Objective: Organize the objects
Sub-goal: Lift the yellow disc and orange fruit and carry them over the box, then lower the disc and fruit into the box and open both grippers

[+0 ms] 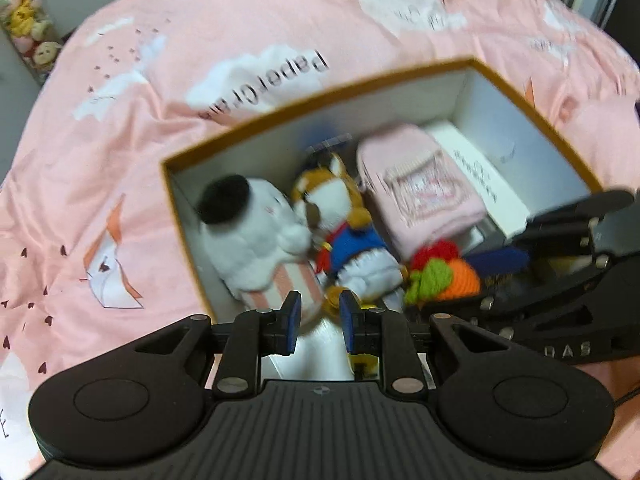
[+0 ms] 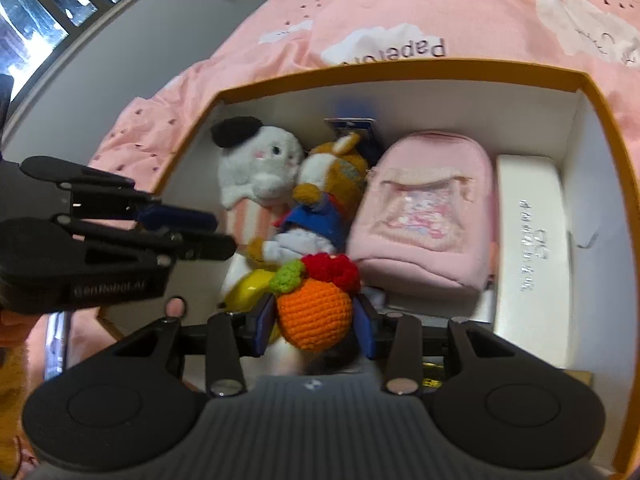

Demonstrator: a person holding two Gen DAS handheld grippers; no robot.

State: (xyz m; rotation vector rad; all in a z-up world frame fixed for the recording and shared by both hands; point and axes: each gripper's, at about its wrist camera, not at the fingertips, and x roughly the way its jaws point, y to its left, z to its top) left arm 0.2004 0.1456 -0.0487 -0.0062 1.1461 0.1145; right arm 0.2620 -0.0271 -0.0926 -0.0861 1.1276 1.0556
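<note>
Right jaws around crocheted orange (image 2: 314,316) over toy-filled box (image 2: 404,70); left jaws apart.

Pink bedspread (image 1: 200,20), grey wall (image 2: 132,32), window (image 2: 36,12)

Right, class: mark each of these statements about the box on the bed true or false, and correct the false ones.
1. The right gripper holds an orange crocheted fruit with red and green yarn top. True.
2. The left gripper grips the white plush with a black beret. False: its jaws are open and hold nothing.
3. The pink fabric mini backpack lies inside the orange-rimmed cardboard box. True.
4. The long white printed carton lies between the two plush toys. False: it lies against the box wall, beside the backpack.
</note>
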